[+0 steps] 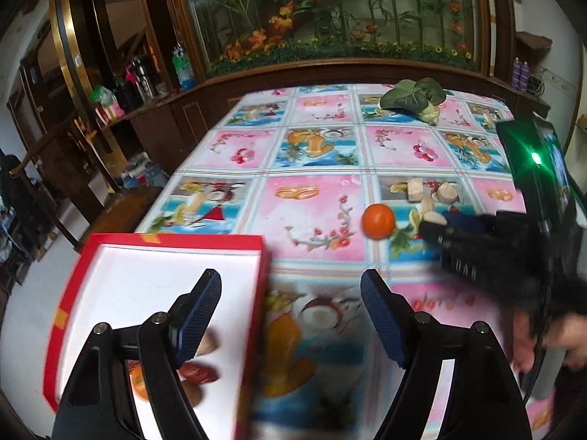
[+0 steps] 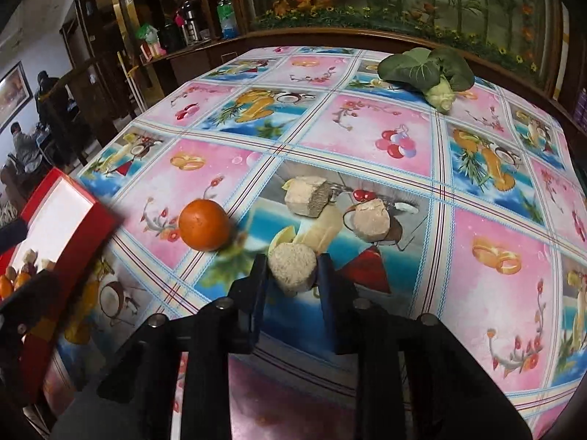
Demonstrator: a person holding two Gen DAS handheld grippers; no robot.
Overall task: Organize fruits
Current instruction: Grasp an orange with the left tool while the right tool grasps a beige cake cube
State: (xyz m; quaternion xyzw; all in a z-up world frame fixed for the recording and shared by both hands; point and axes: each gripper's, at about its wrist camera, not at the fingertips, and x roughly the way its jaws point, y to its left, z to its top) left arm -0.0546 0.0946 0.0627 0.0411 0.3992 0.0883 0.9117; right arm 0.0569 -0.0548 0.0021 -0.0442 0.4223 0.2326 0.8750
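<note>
The orange (image 2: 204, 224) lies on the worktop (image 2: 495, 220); right claw (image 2: 292, 271) clamps a beige round piece (image 2: 292, 268), left claw (image 1: 291, 315) stands apart.

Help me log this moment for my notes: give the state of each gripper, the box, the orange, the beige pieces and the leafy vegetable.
left gripper: open, empty, above the box edge.
right gripper: shut on round beige piece.
red box: open, lidless, a few items inside.
orange: loose on the tablecloth, outside the box.
two other beige pieces: on the cloth, ungripped.
leafy vegetable: lying at the far end.
</note>
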